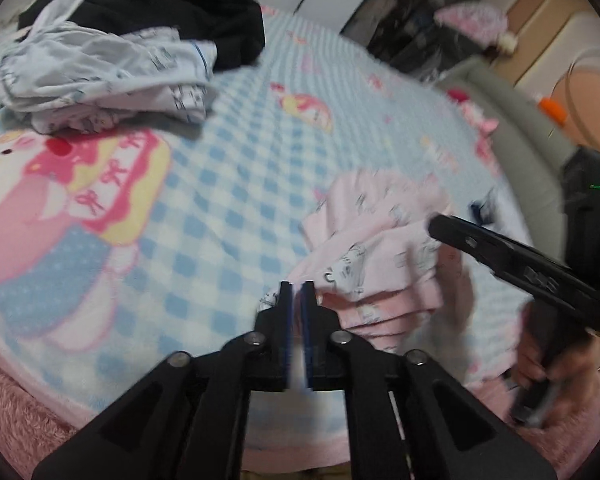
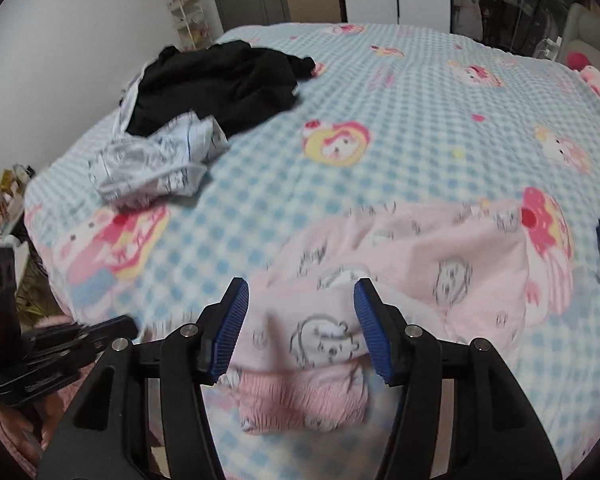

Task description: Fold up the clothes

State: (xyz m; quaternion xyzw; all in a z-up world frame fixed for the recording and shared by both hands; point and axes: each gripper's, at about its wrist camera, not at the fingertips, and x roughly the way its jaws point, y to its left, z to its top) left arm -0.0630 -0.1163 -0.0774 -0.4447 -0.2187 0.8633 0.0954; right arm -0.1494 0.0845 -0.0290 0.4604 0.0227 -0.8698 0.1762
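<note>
Pink garment [image 2: 384, 264], printed with small bears, bunched on the checked blanket [image 2: 400, 128] just ahead of and under the right gripper [image 2: 300, 312], jaws spread wide, a fold lying between the blue pads [image 2: 230, 328]. Left gripper [image 1: 298, 292] at the garment's near corner, jaws pressed almost together; whether cloth is pinched between them, cannot tell through blur. White clothes [image 1: 100, 76] and a black garment [image 1: 180, 8] heaped well beyond both, up and left.
</note>
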